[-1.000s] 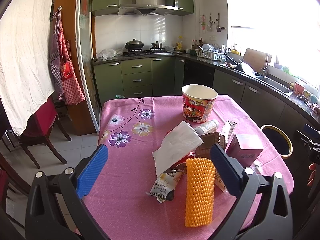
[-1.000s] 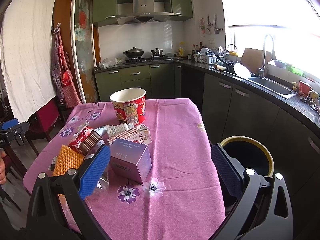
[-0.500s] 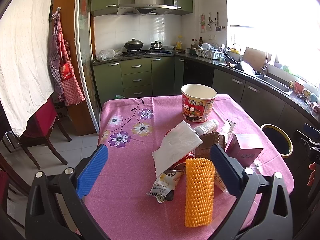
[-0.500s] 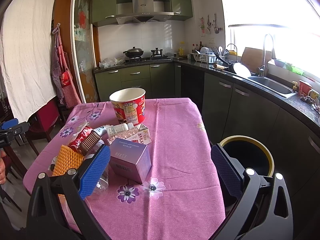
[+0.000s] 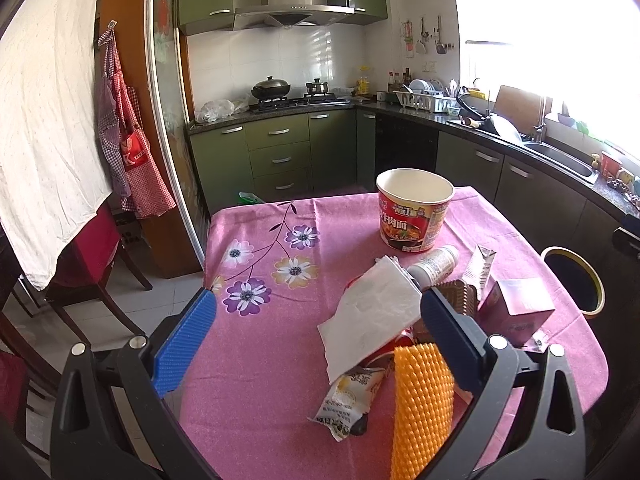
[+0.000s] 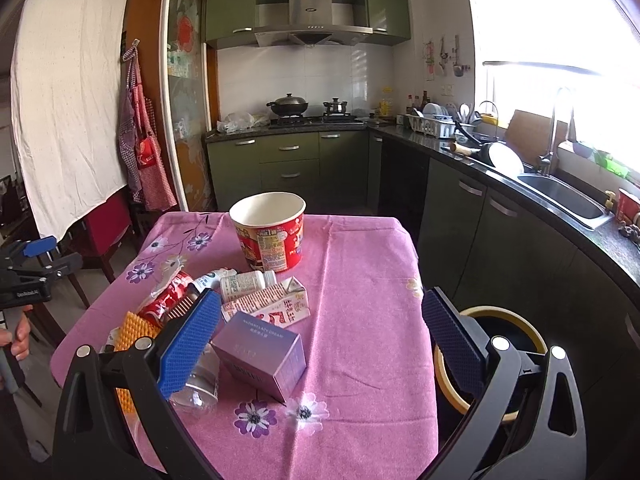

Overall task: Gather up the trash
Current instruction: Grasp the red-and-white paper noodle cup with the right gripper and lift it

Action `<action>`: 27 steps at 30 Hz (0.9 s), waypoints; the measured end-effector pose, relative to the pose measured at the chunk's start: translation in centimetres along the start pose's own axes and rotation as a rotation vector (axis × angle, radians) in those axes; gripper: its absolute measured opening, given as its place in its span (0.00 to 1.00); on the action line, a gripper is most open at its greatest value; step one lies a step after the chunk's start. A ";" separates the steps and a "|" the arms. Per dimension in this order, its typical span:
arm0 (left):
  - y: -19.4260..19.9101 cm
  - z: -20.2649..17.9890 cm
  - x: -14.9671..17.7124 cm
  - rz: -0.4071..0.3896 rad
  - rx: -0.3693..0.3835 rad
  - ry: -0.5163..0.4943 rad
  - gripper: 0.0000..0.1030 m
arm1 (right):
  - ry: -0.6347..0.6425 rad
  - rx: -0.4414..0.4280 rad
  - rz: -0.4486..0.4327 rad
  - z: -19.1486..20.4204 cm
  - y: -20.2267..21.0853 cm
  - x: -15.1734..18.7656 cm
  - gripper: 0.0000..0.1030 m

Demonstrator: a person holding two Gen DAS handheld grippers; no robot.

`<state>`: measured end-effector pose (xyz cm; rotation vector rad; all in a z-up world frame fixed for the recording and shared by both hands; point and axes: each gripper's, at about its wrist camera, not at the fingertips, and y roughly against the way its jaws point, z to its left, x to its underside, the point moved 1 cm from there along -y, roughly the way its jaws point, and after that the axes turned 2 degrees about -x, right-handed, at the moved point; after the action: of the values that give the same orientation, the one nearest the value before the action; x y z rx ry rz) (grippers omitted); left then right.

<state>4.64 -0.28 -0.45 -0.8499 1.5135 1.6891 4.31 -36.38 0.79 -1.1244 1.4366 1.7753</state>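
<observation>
The left gripper [image 5: 314, 338] is hovering with its two blue-padded fingers [image 5: 184, 346] spread wide apart, gripping nothing. The right gripper [image 6: 320, 346] is likewise hanging with its jaws gaping wide and nothing between the blue pads [image 6: 190, 346]. In the right wrist view the left gripper [image 6: 28, 258] is showing at the far left edge, and a hand [image 6: 16, 338] below it is curling its fingers around the handle
</observation>
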 end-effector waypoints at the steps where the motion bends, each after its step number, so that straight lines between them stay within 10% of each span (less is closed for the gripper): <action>1: -0.6 0.1 -0.3 0.001 -0.007 -0.004 0.94 | 0.007 -0.023 0.010 0.0 -0.6 -0.9 0.96; 20: -17.6 2.6 -6.9 0.009 -0.052 0.062 0.94 | -0.093 -0.179 0.553 -0.2 -25.6 -15.1 0.96; 27: -19.9 3.2 -5.9 0.041 -0.025 0.090 0.94 | 0.007 -0.086 0.715 1.7 -31.9 -13.7 0.64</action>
<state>24.53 3.80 -5.71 -0.9251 1.5829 1.7224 37.38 -26.07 -2.07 -0.6851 1.9376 2.3176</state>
